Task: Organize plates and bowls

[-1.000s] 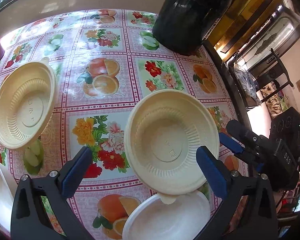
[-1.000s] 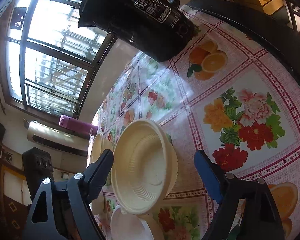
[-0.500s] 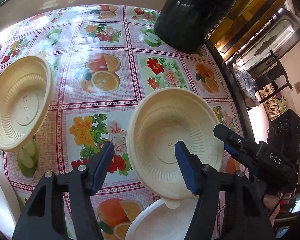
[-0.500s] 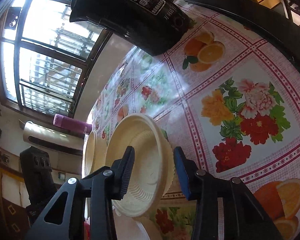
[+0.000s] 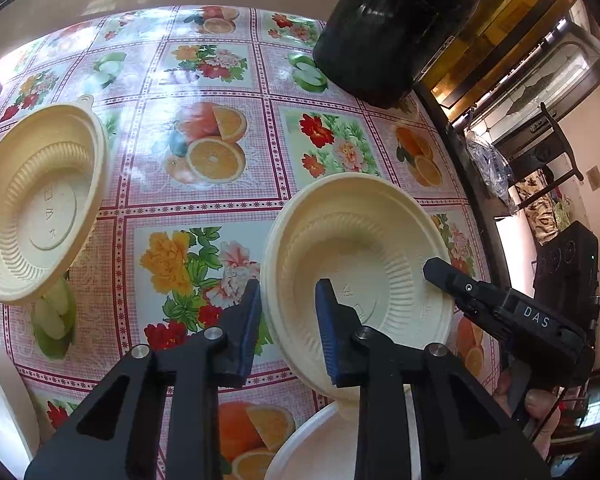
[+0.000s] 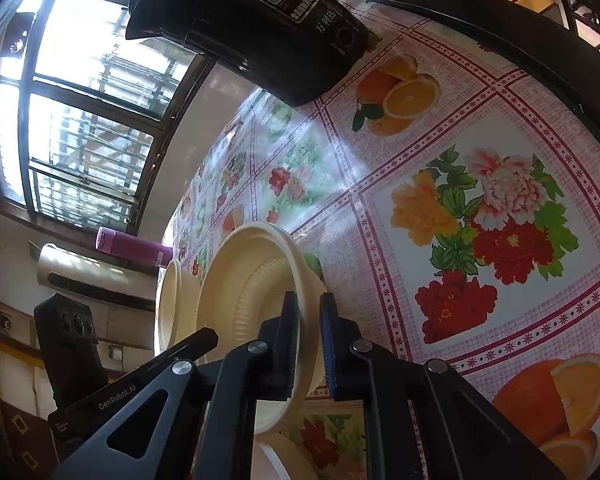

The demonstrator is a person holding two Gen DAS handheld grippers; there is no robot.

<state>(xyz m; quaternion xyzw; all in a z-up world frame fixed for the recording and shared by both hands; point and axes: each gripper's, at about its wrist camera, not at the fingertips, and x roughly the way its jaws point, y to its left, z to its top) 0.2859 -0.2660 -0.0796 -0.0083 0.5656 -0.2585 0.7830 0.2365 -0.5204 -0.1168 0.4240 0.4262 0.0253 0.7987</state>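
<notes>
Cream-coloured, ribbed and made of thin plastic, the near round bowl (image 5: 360, 256) is now pinched from two sides. A second ago both tongs stood wide apart around it; their jaws have just been closing, and the rim is between the pads in each view. The left tongs (image 5: 288, 328) are clamped on the bowl's left rim in the lower middle of the left wrist view, one blue pad (image 5: 326, 332) inside the bowl and the other outside. The right tongs (image 6: 308, 340) are clamped on the opposite rim, low in the right wrist view, with the wall of the bowl (image 6: 256, 280) squeezed between the pads. The bowl has kept its place on the floral oilcloth worktop (image 5: 204, 208), so the grasp seems complete and a lift is judged to be the next step.

A second, matching cream plastic bowl (image 5: 36, 208) is seen at the left edge of the left wrist view, well apart from the held one; it is a likely place for stacking. In the right wrist view only a sliver of it (image 6: 170, 300) appears behind the held bowl. A white round plate (image 5: 324, 440) is shown clearly at the bottom of the left wrist view, its edge under the bowl's tab. The right wrist view alone shows the barred window (image 6: 72, 120) and the printed label on the black appliance (image 6: 260, 20).
</notes>
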